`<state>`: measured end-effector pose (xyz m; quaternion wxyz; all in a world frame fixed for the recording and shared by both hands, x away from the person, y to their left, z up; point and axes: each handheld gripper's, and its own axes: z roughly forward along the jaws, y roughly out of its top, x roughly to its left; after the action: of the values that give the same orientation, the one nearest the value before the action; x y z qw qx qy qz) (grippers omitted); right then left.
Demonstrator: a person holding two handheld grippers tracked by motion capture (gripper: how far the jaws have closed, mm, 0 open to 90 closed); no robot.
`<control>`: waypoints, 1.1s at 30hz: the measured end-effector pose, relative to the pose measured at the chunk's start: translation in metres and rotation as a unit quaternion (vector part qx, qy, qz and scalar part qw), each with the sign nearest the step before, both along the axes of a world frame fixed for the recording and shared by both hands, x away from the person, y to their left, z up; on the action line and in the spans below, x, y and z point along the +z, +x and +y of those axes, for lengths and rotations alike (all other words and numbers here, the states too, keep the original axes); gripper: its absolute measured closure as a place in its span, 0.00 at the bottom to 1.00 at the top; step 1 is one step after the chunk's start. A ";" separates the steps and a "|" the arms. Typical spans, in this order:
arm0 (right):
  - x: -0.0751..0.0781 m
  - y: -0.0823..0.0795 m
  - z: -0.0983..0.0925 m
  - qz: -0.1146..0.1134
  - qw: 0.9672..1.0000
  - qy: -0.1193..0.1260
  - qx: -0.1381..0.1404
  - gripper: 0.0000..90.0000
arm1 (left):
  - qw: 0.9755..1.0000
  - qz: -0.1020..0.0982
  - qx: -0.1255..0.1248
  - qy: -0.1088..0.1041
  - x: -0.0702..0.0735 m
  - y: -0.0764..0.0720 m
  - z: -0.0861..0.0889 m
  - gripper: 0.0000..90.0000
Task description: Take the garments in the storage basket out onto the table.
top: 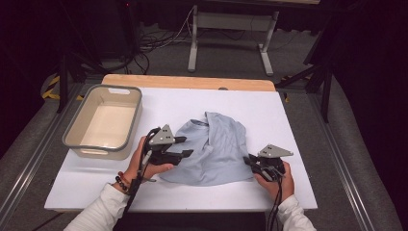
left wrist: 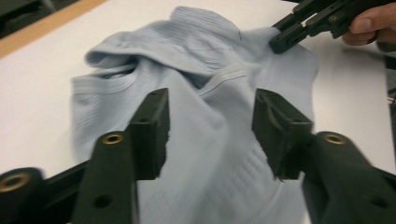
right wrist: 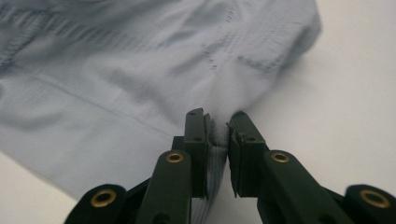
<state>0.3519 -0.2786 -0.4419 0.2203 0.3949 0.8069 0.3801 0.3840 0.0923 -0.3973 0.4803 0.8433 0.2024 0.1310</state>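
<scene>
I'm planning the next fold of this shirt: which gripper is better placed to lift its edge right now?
Right. The right gripper is already pinched on the light blue shirt at its edge, cloth bunched between its jaws. The left gripper stands open above the shirt, gripping nothing.

A light blue T-shirt (top: 216, 149) of soft, matt, finely ribbed knit cloth is seen. The desk (top: 288, 120) is covered by a smooth matt white sheet, with bare wood at its far edge. The bin (top: 72, 132) is smooth plastic.
</scene>
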 end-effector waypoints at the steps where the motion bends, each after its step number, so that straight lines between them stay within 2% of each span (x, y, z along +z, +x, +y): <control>1: 0.000 0.001 -0.003 0.001 1.000 0.001 -0.006 0.82 | 1.000 -0.003 0.009 0.001 0.000 -0.001 0.005 0.44; 4: 0.001 0.002 -0.007 -0.004 0.999 0.000 -0.035 0.66 | 0.999 0.003 0.040 0.004 -0.005 -0.001 0.020 0.33; 5: 0.002 0.002 -0.007 -0.008 0.999 0.000 -0.039 0.62 | 0.999 0.009 0.046 0.008 -0.009 0.000 0.024 0.32; 8: 0.008 0.000 -0.001 -0.031 0.999 -0.007 -0.042 0.59 | 0.998 0.026 0.057 0.023 -0.022 0.002 0.033 0.30; 10: 0.015 -0.003 0.006 -0.051 0.998 -0.004 -0.031 0.59 | 0.997 0.032 0.063 0.031 -0.029 0.004 0.037 0.30; 13: 0.026 -0.005 0.025 -0.073 0.997 0.010 0.009 0.60 | 0.996 0.049 0.067 0.041 -0.040 0.007 0.041 0.30; 15: 0.030 -0.005 0.041 -0.071 0.996 0.020 0.043 0.60 | 0.995 0.061 0.065 0.049 -0.047 0.010 0.042 0.30; 17: 0.032 -0.003 0.058 -0.066 0.995 0.034 0.074 0.59 | 0.994 0.080 0.063 0.044 -0.053 0.012 0.041 0.31; 20: 0.032 0.004 0.083 -0.060 0.993 0.031 0.097 0.56 | 0.993 0.090 0.058 0.046 -0.057 0.014 0.039 0.35; 21: 0.032 0.004 0.083 -0.060 0.993 0.031 0.097 0.56 | 0.993 0.096 0.052 0.048 -0.059 0.014 0.038 0.35; 22: 0.030 0.010 0.095 -0.048 0.992 0.036 0.112 0.51 | 0.992 0.108 0.043 0.047 -0.062 0.014 0.037 0.44; 25: 0.028 0.014 0.102 -0.041 0.992 0.044 0.112 0.46 | 0.991 0.122 0.033 0.048 -0.066 0.015 0.036 0.49; 26: 0.026 0.018 0.107 -0.032 0.992 0.049 0.111 0.43 | 0.990 0.131 0.024 0.045 -0.067 0.016 0.035 0.53; 27: 0.023 0.022 0.112 -0.020 0.992 0.053 0.116 0.41 | 0.990 0.136 0.017 0.042 -0.068 0.016 0.035 0.62; 31: 0.020 0.025 0.118 -0.014 0.992 0.044 0.120 0.42 | 0.990 0.136 -0.001 0.040 -0.067 0.014 0.034 0.80; 32: 0.017 0.029 0.120 -0.003 0.991 0.040 0.128 0.57 | 0.992 0.121 -0.001 0.041 -0.064 0.012 0.032 0.84; 33: 0.016 0.029 0.120 -0.002 0.991 0.035 0.127 0.61 | 0.993 0.115 0.000 0.040 -0.062 0.010 0.031 0.85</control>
<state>0.3809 -0.1584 -0.4261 0.1583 0.2959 0.8363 0.4336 0.3940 0.1237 -0.4594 0.4197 0.8713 0.2512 0.0412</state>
